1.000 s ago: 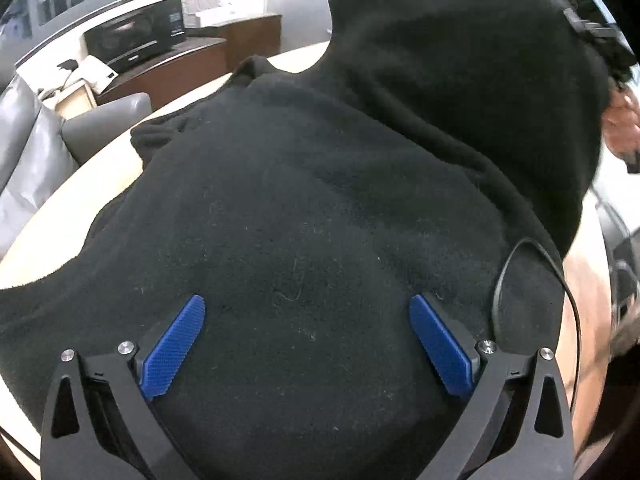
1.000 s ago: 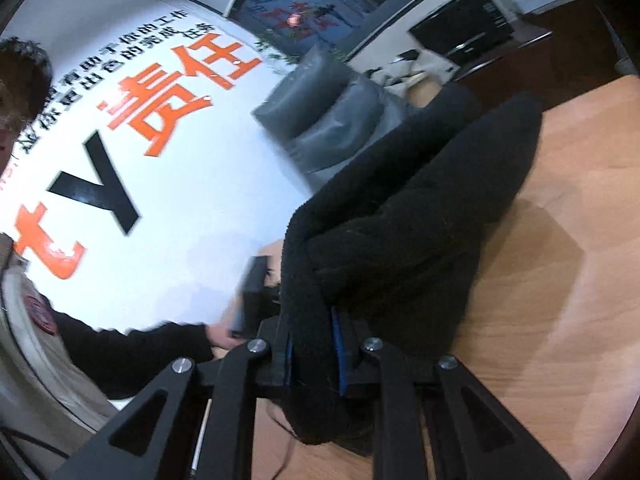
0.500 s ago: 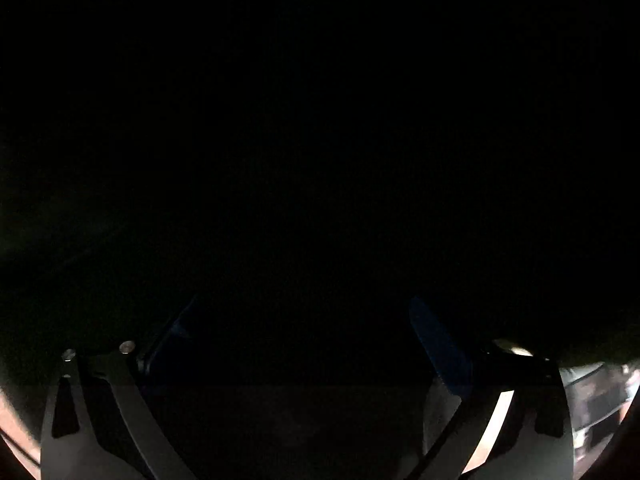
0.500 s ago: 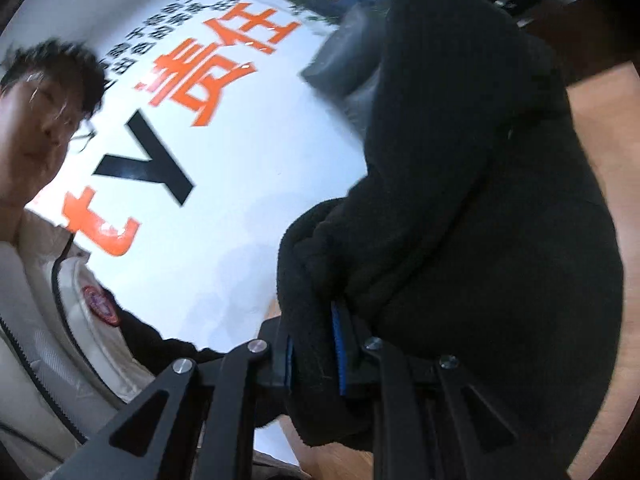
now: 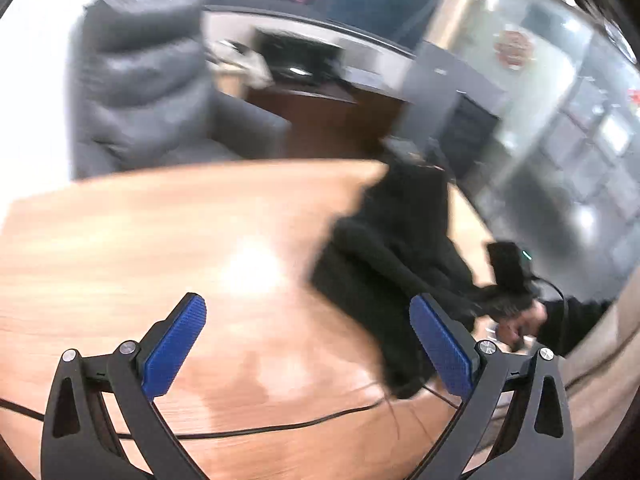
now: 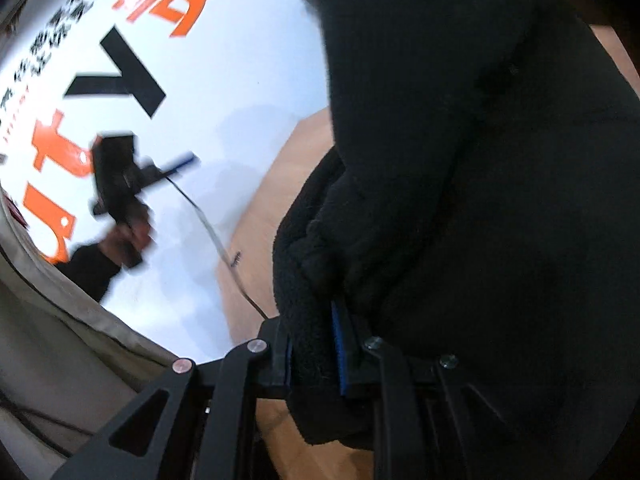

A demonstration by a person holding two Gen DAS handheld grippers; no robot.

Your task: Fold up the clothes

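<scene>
A black fleece garment lies bunched on the right side of the wooden table in the left wrist view. My left gripper is open and empty above bare table, to the left of the garment. My right gripper is shut on a thick fold of the same black fleece, which fills the right half of its view. The right gripper also shows in the left wrist view at the garment's right end. The left gripper shows in the right wrist view, held in the air to the left.
A black cable runs across the table near the front edge. A grey leather armchair stands behind the table on the left, with a dark wooden cabinet behind it. A white wall with orange lettering lies left of the right gripper.
My left gripper was over the fleece, then went dark under it, and now is clear of it over bare table. My right gripper has kept its hold and lifted the fleece closer.
</scene>
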